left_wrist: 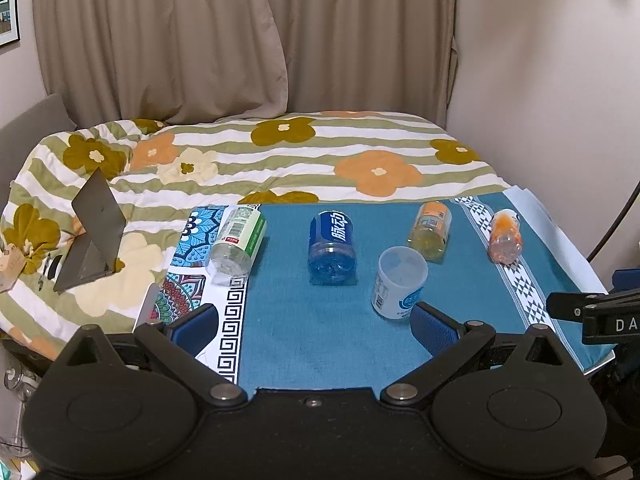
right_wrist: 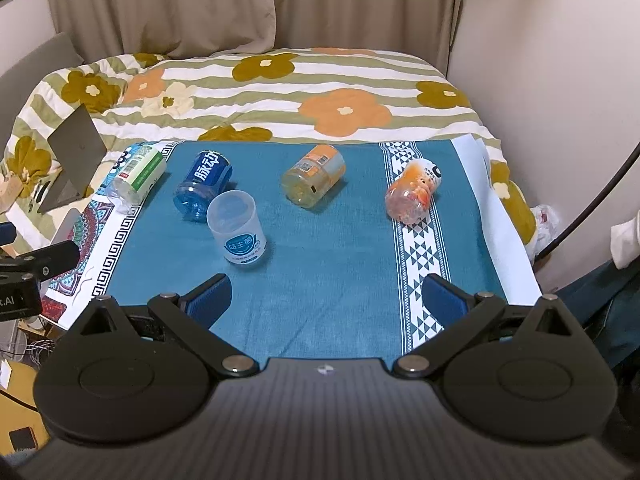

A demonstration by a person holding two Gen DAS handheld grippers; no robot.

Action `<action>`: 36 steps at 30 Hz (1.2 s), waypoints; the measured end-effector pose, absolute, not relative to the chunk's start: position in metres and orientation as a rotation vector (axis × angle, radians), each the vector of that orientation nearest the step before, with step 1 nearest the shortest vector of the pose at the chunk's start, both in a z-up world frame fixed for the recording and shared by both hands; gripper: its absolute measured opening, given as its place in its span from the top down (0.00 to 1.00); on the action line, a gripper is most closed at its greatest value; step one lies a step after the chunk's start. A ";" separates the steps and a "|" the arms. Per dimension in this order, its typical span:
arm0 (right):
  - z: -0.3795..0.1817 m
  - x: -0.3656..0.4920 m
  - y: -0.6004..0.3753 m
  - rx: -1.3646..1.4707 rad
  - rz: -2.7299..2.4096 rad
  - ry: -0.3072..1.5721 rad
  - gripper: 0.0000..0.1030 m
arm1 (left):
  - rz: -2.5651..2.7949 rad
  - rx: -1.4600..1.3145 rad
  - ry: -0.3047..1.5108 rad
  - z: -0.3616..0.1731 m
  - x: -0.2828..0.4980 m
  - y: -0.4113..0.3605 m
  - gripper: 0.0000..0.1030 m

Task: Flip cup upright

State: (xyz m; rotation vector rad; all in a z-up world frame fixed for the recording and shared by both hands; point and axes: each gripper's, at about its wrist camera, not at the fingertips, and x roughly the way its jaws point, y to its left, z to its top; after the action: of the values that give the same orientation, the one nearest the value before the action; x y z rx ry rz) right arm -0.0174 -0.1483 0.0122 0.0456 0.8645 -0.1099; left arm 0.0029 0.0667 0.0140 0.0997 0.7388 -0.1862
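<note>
Beige curtains hung behind a bed with a striped blanket covered in big orange and brown flowers. On the left side of the bed, a grey laptop stood half open. Close to the cameras was a table with a blue cloth on it — the cloth had white patterned bands near both sides.

Five things sat on the cloth. The white cup stood upright with its open mouth facing up, near the middle-left of the table. Just behind it lay a blue bottle on its side. A green-label bottle lay further left, a yellow jar lay near the middle, and an orange bottle lay on the right band.

The left gripper had its blue pads spread wide with nothing between them; its right pad was just beside the cup. The right gripper hung over the cloth — spread wide too, holding nothing.
</note>
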 end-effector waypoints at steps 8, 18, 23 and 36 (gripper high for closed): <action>0.012 -0.018 -0.148 0.055 -0.109 0.863 0.00 | -0.185 0.106 0.736 0.015 0.001 0.066 0.00; 0.012 -0.018 -0.148 0.055 -0.109 0.862 0.00 | -0.186 0.113 0.735 0.016 -0.001 0.064 0.00; 0.012 -0.018 -0.147 0.056 -0.109 0.859 0.00 | -0.187 0.113 0.732 0.016 -0.002 0.065 0.00; 0.016 -0.021 -0.144 0.062 -0.106 0.854 0.00 | -0.187 0.120 0.724 0.022 -0.007 0.064 0.00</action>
State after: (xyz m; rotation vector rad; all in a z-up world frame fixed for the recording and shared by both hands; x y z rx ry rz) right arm -0.0211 -0.1437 0.0163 0.0619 0.8541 -0.1058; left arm -0.0069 0.0636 0.0217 0.1196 0.7239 -0.1872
